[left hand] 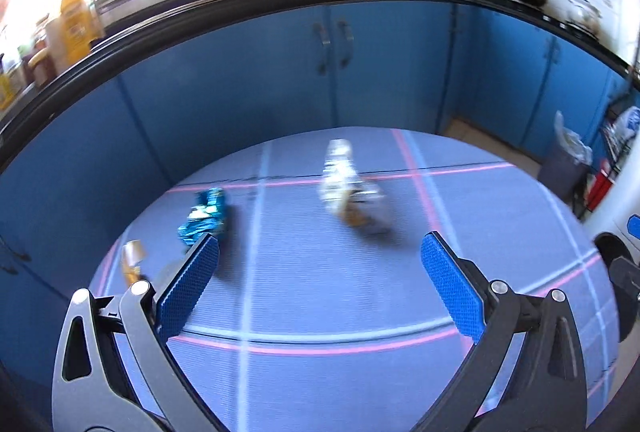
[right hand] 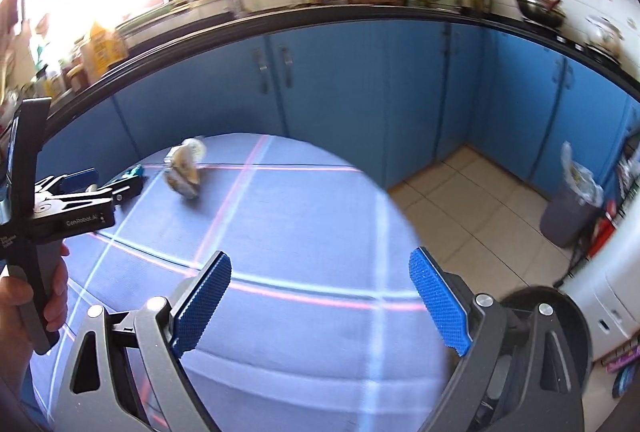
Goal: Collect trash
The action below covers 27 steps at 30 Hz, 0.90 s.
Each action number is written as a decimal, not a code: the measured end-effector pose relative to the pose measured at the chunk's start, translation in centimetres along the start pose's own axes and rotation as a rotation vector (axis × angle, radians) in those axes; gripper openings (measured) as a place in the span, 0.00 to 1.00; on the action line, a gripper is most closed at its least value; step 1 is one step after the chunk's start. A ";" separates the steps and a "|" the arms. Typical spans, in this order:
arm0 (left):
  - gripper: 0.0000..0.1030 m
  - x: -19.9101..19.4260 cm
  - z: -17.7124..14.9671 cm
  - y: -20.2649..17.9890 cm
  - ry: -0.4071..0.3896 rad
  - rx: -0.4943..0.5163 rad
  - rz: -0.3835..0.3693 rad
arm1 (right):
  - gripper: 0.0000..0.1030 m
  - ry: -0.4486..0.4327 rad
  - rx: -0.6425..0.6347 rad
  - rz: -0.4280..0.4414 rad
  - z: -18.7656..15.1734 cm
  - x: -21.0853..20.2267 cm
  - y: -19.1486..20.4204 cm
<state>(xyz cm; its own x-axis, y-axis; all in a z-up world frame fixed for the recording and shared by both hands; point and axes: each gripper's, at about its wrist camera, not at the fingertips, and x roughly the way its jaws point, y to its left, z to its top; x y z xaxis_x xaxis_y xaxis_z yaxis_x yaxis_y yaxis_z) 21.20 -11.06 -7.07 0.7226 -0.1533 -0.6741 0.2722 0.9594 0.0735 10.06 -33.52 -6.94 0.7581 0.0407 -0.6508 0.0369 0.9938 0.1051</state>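
Left gripper (left hand: 320,252) is held wide open, nothing gripped; right gripper (right hand: 320,272) likewise. Three trash pieces are seen on the round blue table (left hand: 320,384): clear crumpled wrapper (left hand: 348,184) ahead, blue foil wrapper (left hand: 206,216) at the left fingertip, orange scrap (left hand: 132,260) further left. Foil is best centred between the fingers before closing. Bin (right hand: 568,216) is well apart, on the floor.

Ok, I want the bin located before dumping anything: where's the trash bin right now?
The trash bin stands on the tiled floor at the far right of both wrist views, against the blue cabinets, beyond the table.
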 end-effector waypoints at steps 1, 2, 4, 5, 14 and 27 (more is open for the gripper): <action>0.97 0.3 -0.1 0.8 0.001 -0.011 0.008 | 0.86 0.004 -0.012 0.006 0.3 0.5 0.8; 0.97 0.7 -0.1 1.5 0.004 -0.022 0.017 | 0.86 0.007 -0.026 0.012 0.6 1.1 1.8; 0.97 1.5 -0.2 3.5 0.018 -0.053 0.028 | 0.86 0.011 -0.050 0.023 1.2 2.2 3.8; 0.97 1.8 -0.1 4.0 0.022 -0.063 0.027 | 0.86 0.013 -0.059 0.029 1.5 2.7 4.7; 0.96 5.9 0.5 7.0 0.104 -0.142 -0.043 | 0.86 0.044 -0.108 0.041 4.1 8.5 10.0; 0.51 8.7 0.3 8.2 0.160 -0.130 -0.021 | 0.85 0.083 -0.144 0.072 5.5 13.2 12.8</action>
<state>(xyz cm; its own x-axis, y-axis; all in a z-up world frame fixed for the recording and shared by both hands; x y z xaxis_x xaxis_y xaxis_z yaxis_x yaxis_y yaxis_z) 29.95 -4.61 -12.09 0.6049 -0.1441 -0.7832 0.1947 0.9804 -0.0300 24.08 -20.80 -10.05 0.6987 0.1146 -0.7062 -0.1133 0.9924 0.0489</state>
